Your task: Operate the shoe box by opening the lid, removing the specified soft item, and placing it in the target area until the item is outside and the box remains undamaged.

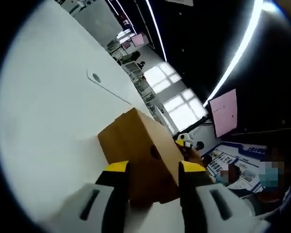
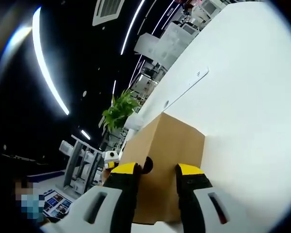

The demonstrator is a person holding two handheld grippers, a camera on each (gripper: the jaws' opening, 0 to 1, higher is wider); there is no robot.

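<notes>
A brown cardboard shoe box (image 1: 138, 145) with its lid down rests on the white table (image 1: 53, 121). A small round hole (image 1: 155, 153) shows in its end wall. My left gripper (image 1: 154, 170) is open, its yellow-tipped jaws standing either side of the box's near end. In the right gripper view the same box (image 2: 169, 155) rises between the jaws of my right gripper (image 2: 156, 171), also open, at the opposite end. The other gripper's yellow and white tip (image 1: 183, 140) peeks past the box's far edge. Whether any jaw touches the cardboard is not clear.
The white table (image 2: 252, 97) stretches wide around the box, with a flat cable cover (image 1: 94, 77) set in it. Beyond its edge are a green plant (image 2: 120, 110), a pink sheet (image 1: 223, 112), printed posters (image 1: 233, 165) and grey office furniture (image 2: 165, 41).
</notes>
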